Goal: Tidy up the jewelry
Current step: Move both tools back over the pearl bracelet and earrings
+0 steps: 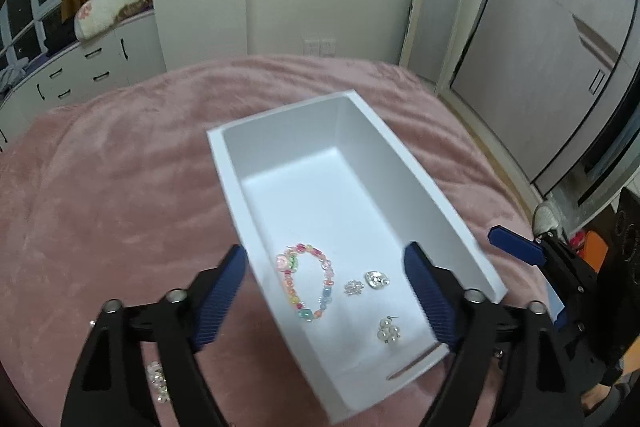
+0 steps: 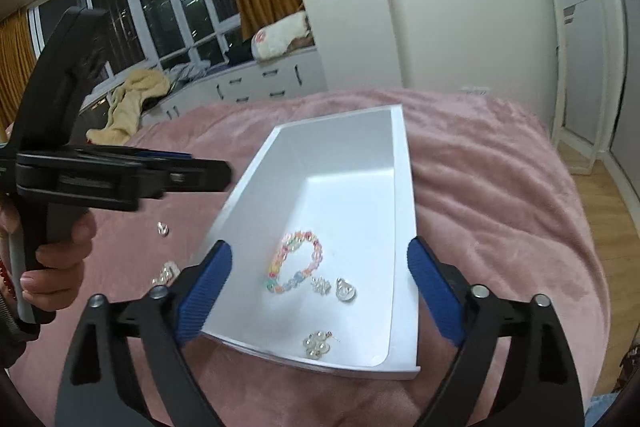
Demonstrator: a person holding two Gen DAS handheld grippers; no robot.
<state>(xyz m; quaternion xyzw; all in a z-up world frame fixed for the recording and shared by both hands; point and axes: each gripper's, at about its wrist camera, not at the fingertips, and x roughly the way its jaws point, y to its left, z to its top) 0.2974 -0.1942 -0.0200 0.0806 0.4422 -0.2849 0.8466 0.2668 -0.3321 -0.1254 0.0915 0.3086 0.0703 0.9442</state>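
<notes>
With the beaded bracelet (image 1: 306, 283) deposited in the white tray (image 1: 288, 119) at the bed's (image 1: 100, 187) centre, both the left gripper (image 1: 326, 297) and the right gripper (image 2: 320, 291) were held open and empty, and the loose pieces (image 2: 166, 273) beside the tray were judged next to be collected.

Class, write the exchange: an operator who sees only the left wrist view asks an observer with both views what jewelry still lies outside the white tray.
Operator: I see one clear beaded cluster on the pink blanket, by my left claw. Any more outside the white tray?
Observer: Yes. The right wrist view shows a second, smaller clear piece farther up the blanket, left of the tray.
Operator: What carries my claw?
Observer: A hand gripping its black handle.
</notes>
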